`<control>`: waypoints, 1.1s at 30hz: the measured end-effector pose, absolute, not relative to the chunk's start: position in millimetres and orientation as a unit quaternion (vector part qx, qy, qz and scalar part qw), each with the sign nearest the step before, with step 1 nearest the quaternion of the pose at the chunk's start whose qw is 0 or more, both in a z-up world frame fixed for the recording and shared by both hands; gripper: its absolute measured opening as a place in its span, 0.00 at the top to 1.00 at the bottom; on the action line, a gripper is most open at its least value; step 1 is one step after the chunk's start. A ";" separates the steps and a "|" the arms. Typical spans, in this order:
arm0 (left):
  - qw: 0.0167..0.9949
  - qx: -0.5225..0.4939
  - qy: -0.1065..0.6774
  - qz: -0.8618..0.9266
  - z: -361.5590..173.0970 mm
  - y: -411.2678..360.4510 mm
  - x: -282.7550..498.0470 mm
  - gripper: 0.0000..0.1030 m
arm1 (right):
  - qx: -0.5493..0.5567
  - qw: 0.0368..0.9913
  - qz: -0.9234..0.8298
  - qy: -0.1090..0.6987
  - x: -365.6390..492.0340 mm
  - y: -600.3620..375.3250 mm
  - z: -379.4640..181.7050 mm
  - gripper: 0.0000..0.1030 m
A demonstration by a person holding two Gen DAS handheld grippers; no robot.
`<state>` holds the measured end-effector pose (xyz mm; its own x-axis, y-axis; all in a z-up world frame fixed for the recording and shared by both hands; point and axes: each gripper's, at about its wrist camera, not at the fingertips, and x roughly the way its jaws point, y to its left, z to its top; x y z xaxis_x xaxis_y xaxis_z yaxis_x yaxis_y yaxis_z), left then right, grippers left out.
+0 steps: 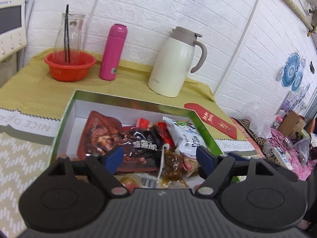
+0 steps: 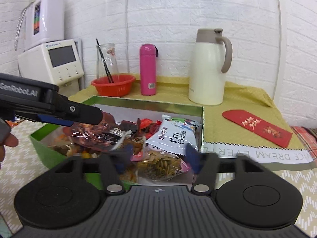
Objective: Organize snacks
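Nearest, over the front edge of the green box (image 1: 65, 123): left gripper (image 1: 160, 154), jaws spread wide, blue pads apart, nothing clasped, above the snack packets. Same for the right gripper (image 2: 158, 157): jaws fully apart, released, above the front right part of the box, no packet pinched between the pads.

Inside the box: a heap of snacks. Large dark red-brown packet (image 1: 101, 130) toward the left side of the box; black packet with white letters (image 1: 142, 142) in the middle; white packet with black print (image 2: 174, 136) leaning at the right wall of the box; clear bag of yellow-green strips (image 2: 160, 162) at the front right, just below the white packet. Small red wrappers (image 1: 143, 122) near the back wall of the box.

Right of the box, flat on the yellow cloth (image 2: 247, 97): red envelope (image 2: 257, 128), apart from the box.

Behind the box, along the white brick wall: cream thermal jug (image 1: 174, 63) behind the right back corner, pink bottle (image 1: 113, 52) behind the middle, orange bowl (image 1: 69, 67) behind the left, holding a clear glass bottle (image 1: 69, 33) with black sticks in it.

Farther left of the box, beyond the cloth: white appliance with a grey screen (image 2: 59, 63).
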<state>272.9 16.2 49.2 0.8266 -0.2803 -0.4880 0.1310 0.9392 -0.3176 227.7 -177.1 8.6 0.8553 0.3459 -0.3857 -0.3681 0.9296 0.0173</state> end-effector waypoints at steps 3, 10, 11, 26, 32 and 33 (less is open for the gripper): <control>0.957 -0.109 0.255 -0.083 53.9 11.2 249.3 0.09 | -0.043 0.968 0.176 0.175 205.1 -178.6 20.1 0.00; 0.959 -0.058 0.270 -0.066 56.3 1.7 191.1 0.08 | -0.098 0.965 0.178 0.168 149.6 -180.7 42.5 0.00; 0.959 -0.057 0.271 -0.066 56.3 1.4 181.5 0.08 | -0.105 0.964 0.176 0.171 141.6 -181.1 44.2 0.00; 0.965 -0.018 0.260 0.005 34.2 5.5 83.8 0.08 | -0.089 0.960 0.161 0.210 60.2 -194.3 26.9 0.00; 0.962 -0.008 0.271 0.021 24.0 8.7 69.2 0.09 | -0.062 0.965 0.140 0.213 45.5 -199.9 20.1 0.00; 0.962 -0.010 0.271 0.022 23.4 8.1 67.6 0.09 | -0.062 0.966 0.137 0.213 43.8 -199.9 19.6 0.00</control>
<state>67.6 8.1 23.4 0.8516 0.0378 -0.5228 -0.0482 0.9988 -0.0062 43.8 -199.9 19.6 0.8722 0.2379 -0.4274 -0.2904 0.9549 -0.0612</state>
